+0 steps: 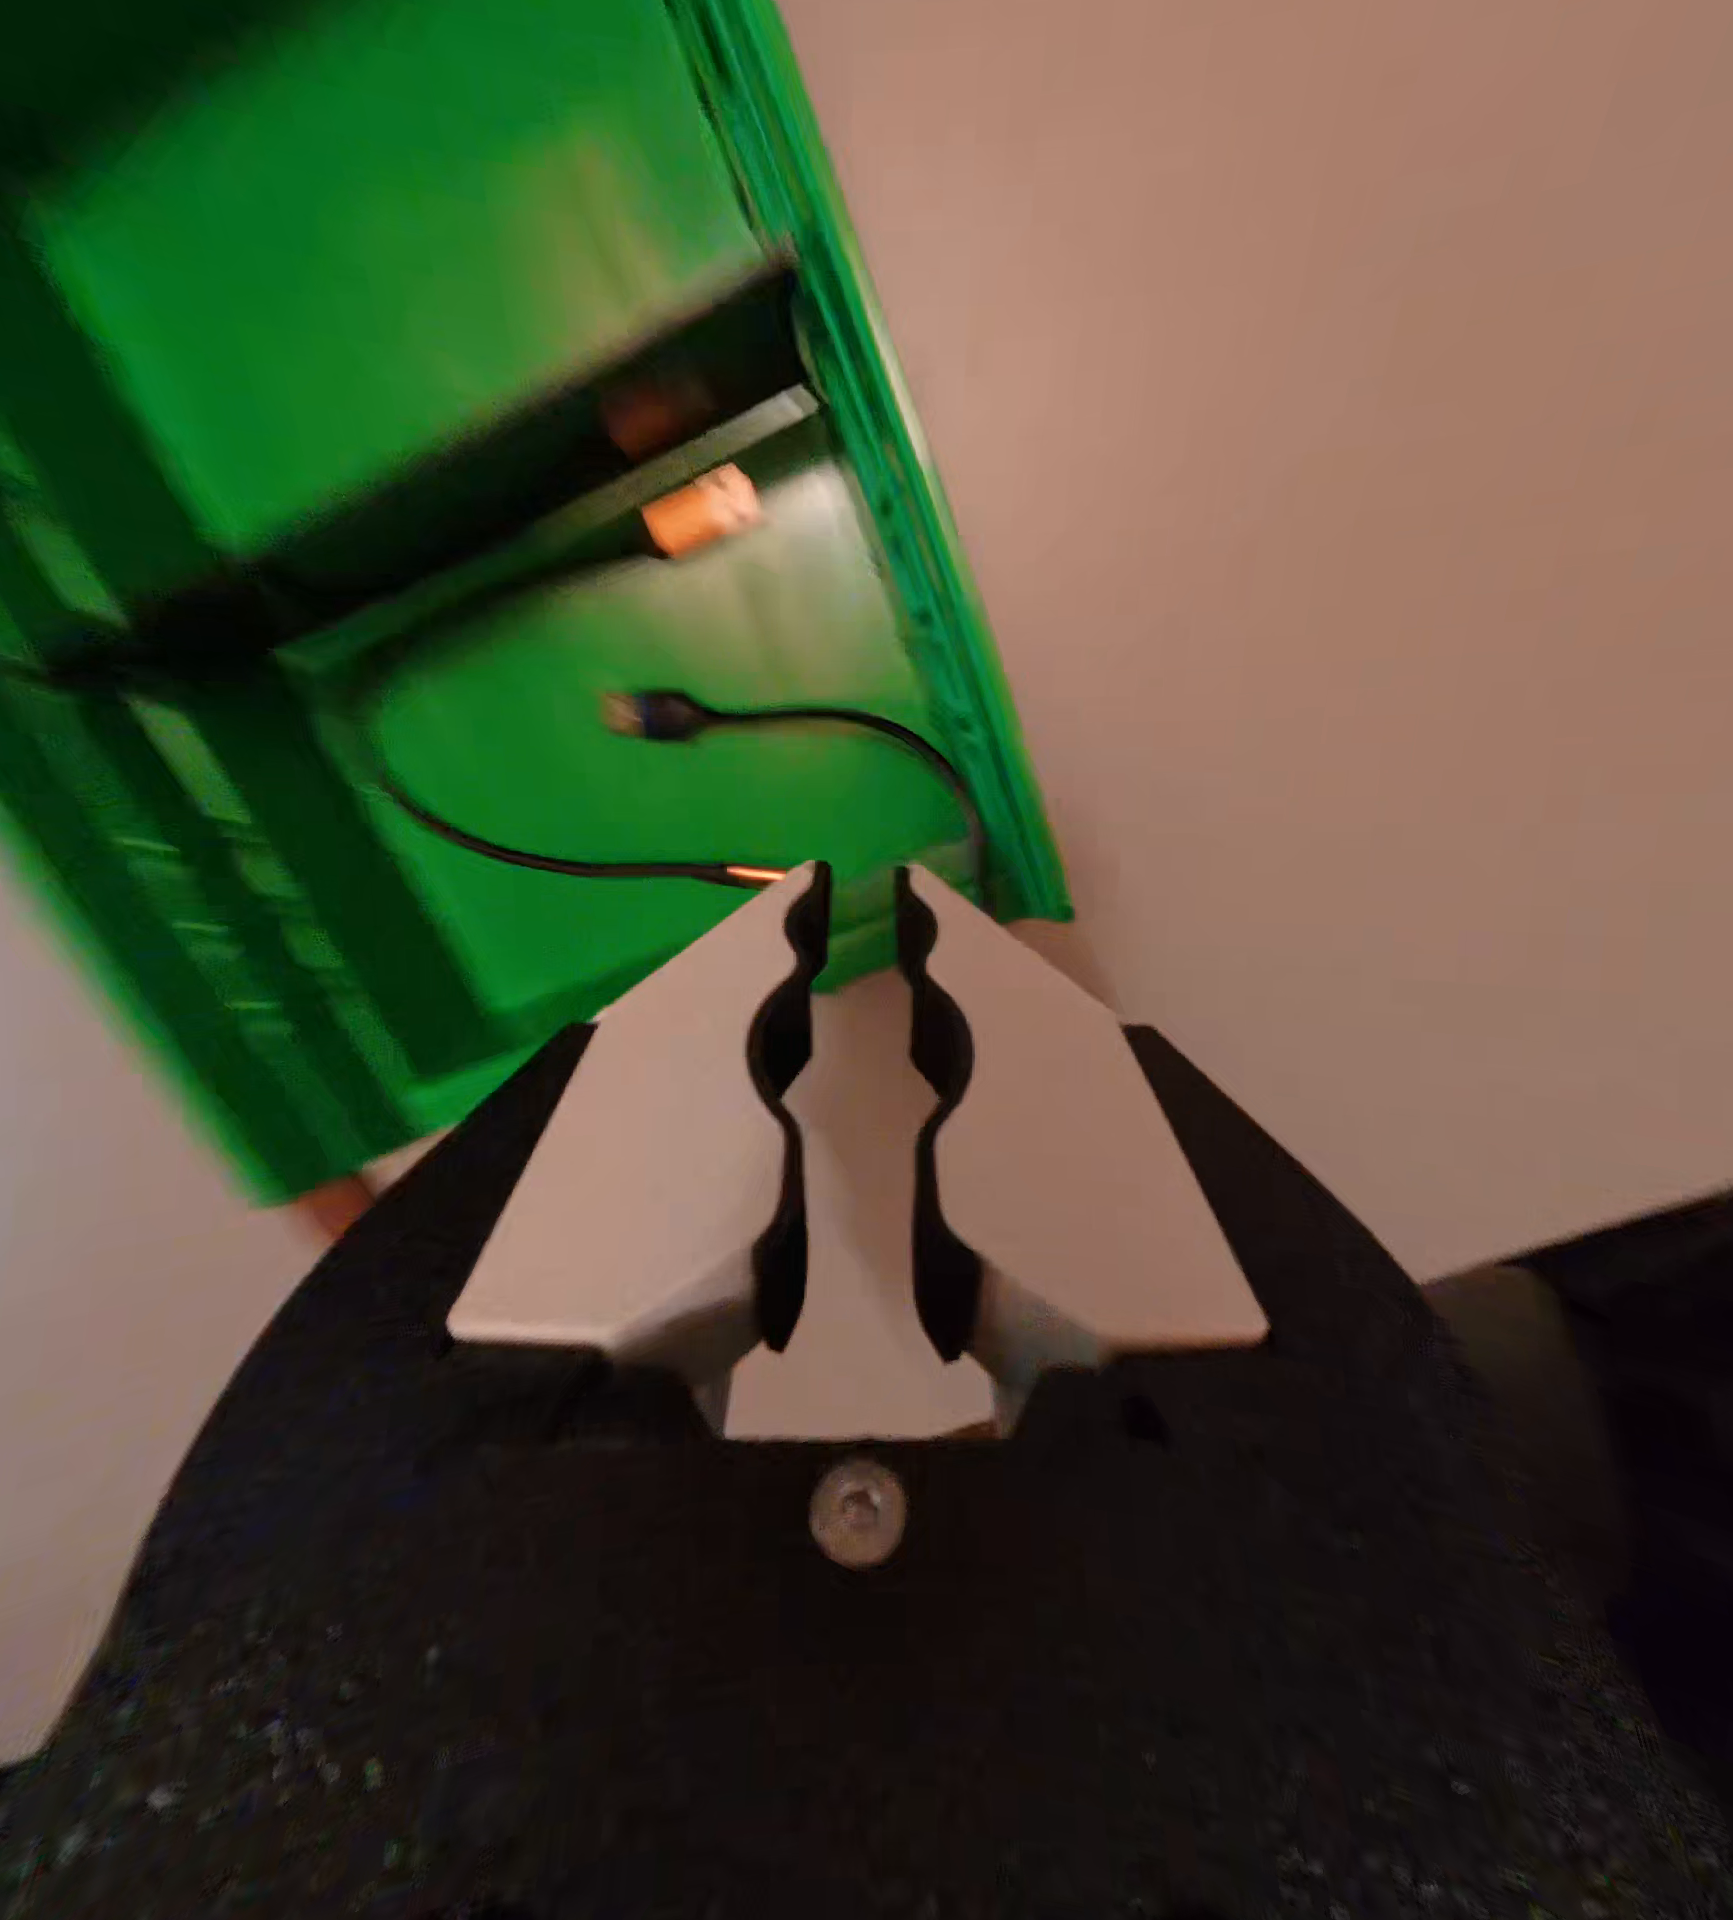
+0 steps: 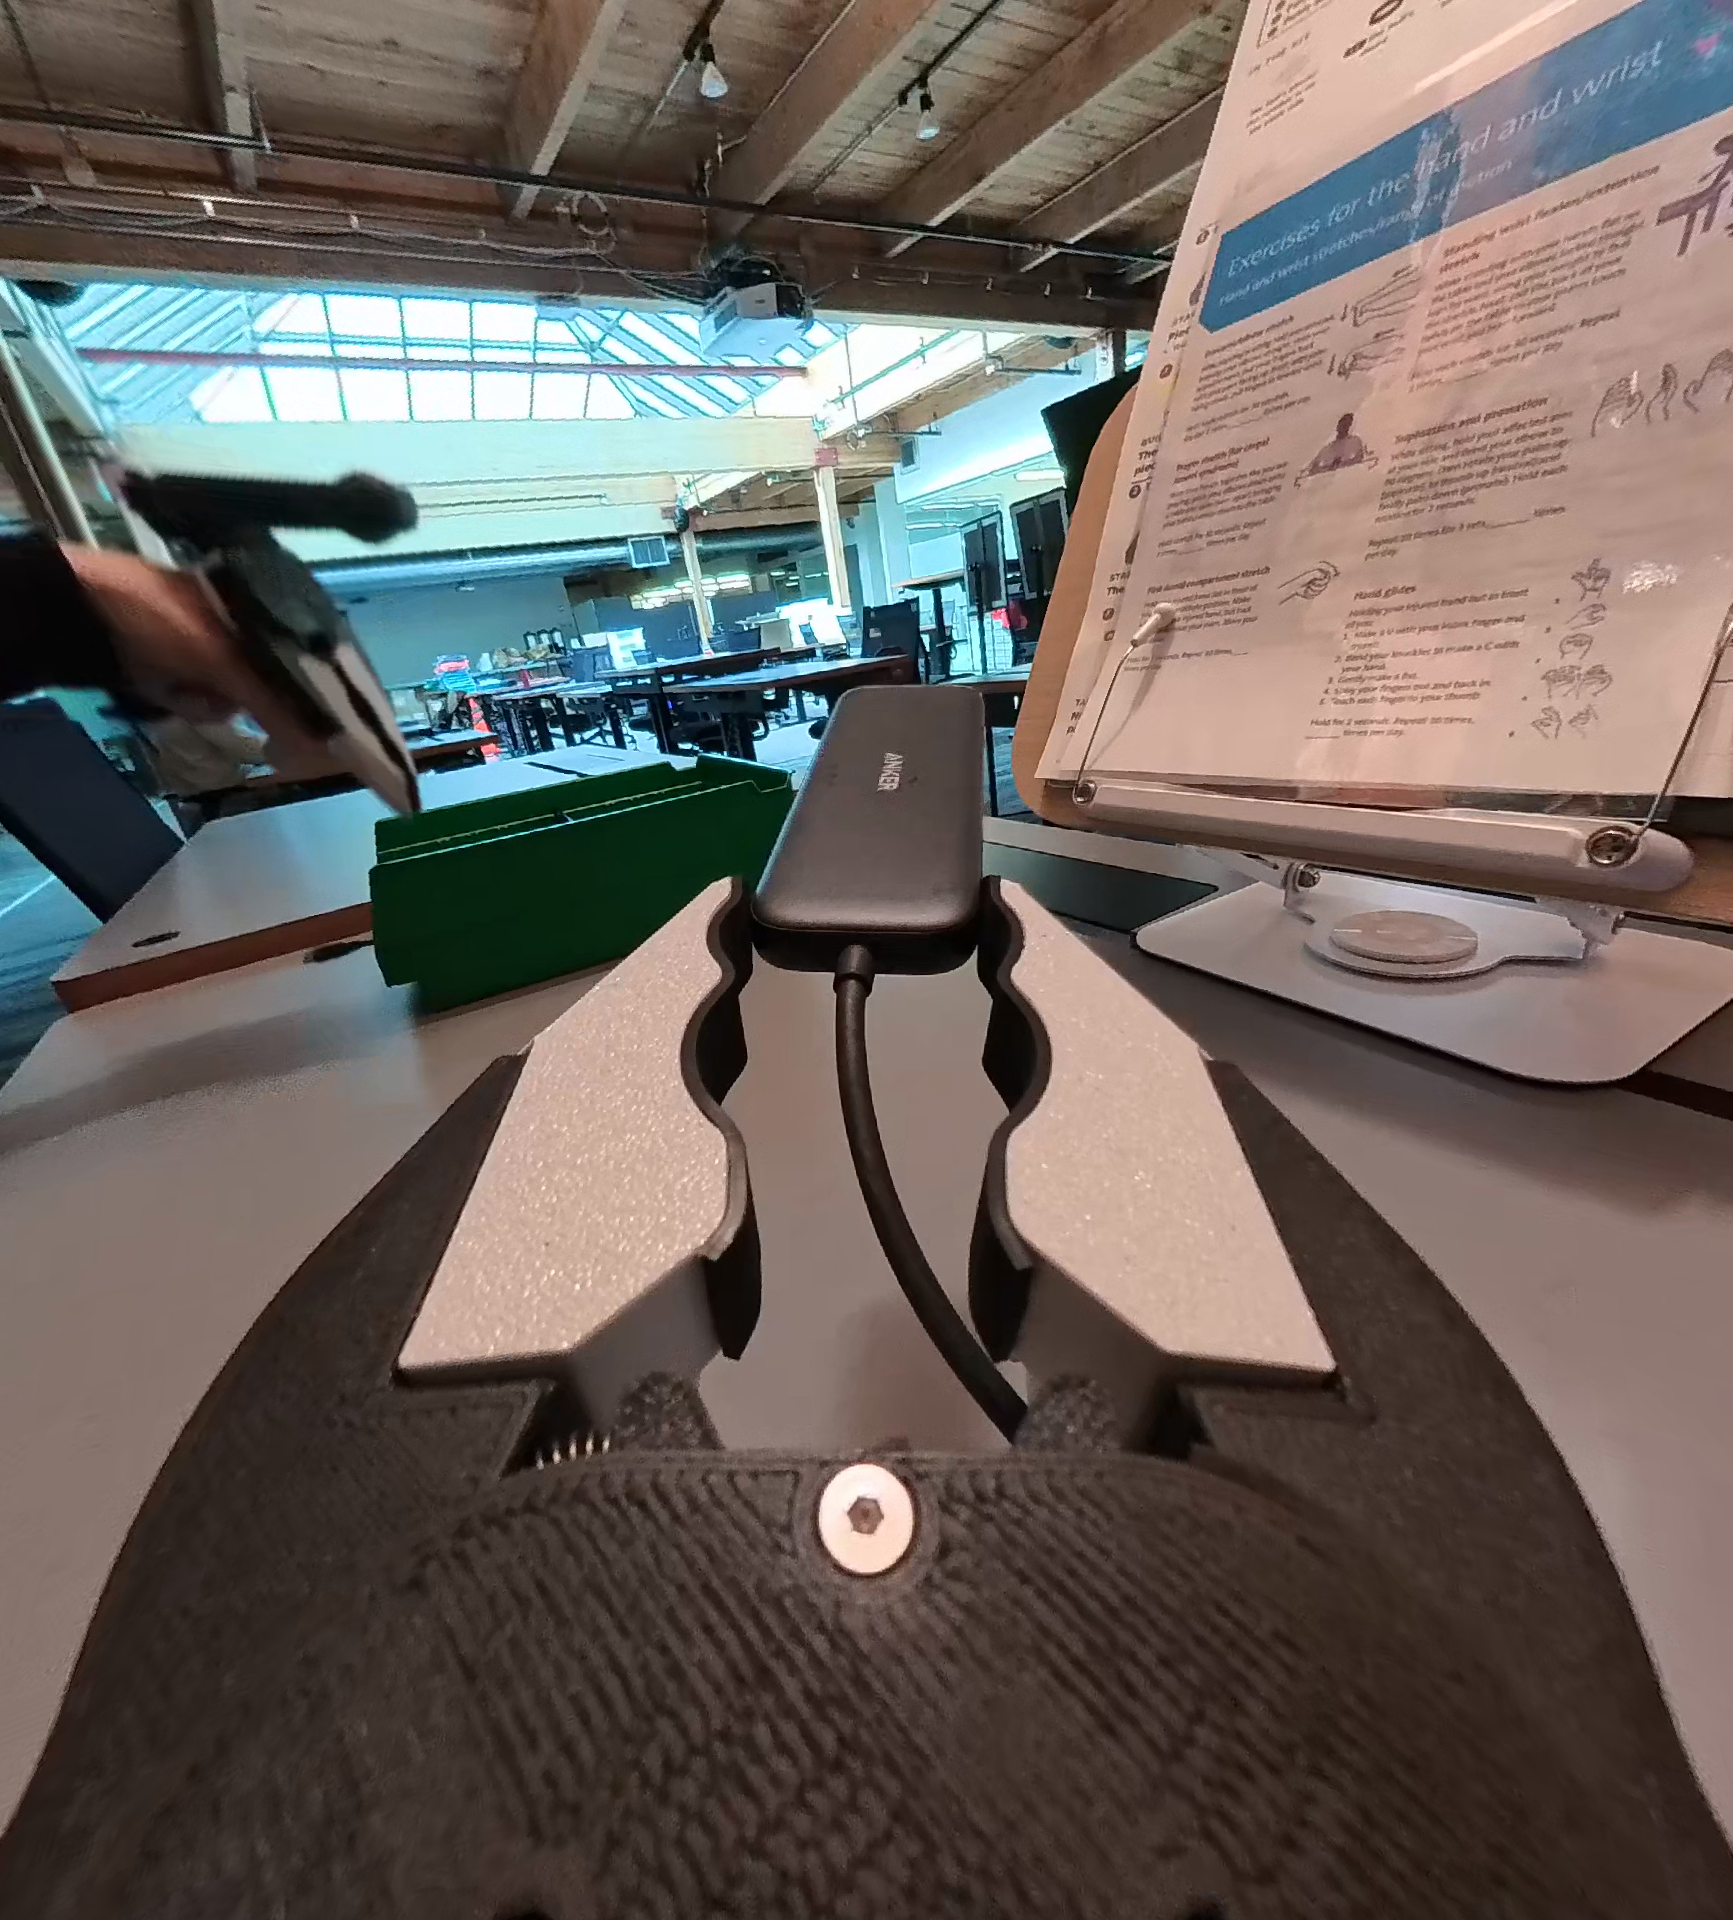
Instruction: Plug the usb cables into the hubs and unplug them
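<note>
A dark grey USB hub [image 2: 872,821] is clamped at its near end between my right gripper's [image 2: 867,914] fingers, just above the grey table; its black cord [image 2: 872,1122] runs back between the fingers. A black USB cable [image 1: 841,727] lies loose in a green bin [image 1: 488,343], its plug [image 1: 649,717] free on the bin floor. My left gripper [image 1: 862,878] hovers over the bin's near corner, nearly shut with a narrow gap and holding nothing. It also shows in the right wrist view [image 2: 400,779], above the bin [image 2: 550,883].
The bin has a divider and a small orange object [image 1: 701,509] in a dark slot. A document stand [image 2: 1413,966] with printed sheets stands close on the right of the hub. The table's left edge [image 2: 207,956] lies beyond the bin.
</note>
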### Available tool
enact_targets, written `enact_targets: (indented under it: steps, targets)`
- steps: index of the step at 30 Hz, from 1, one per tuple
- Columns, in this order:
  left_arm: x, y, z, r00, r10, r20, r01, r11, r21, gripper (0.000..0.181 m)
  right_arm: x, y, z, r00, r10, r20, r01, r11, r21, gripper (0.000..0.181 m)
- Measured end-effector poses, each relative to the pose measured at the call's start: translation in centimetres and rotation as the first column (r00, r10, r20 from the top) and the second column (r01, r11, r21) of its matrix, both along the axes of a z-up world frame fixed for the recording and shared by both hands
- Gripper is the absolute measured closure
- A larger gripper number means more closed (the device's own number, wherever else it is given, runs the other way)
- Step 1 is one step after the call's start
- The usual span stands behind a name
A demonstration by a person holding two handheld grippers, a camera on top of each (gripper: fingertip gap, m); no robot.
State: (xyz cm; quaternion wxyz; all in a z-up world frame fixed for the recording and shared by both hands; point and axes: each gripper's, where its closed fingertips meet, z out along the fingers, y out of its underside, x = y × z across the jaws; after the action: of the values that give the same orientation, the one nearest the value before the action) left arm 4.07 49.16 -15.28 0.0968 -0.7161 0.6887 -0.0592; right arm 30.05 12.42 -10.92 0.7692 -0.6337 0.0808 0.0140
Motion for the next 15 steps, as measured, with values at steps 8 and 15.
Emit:
enact_targets:
  steps: [8,15]
  targets:
    - [-4.0,-3.4,-4.4,1.0,0.004,0.013,-0.002,0.985,-0.171,0.149,-0.3,0.4,-0.4,1.0,0.016,0.007,-0.016,1.0,-0.022,0.138]
    - [-4.3,-3.2,-8.1,0.995,0.016,-0.096,-0.019,0.999,-0.026,0.172,-0.3,0.5,-0.7,1.0,0.013,0.019,-0.012,0.999,-0.037,0.138]
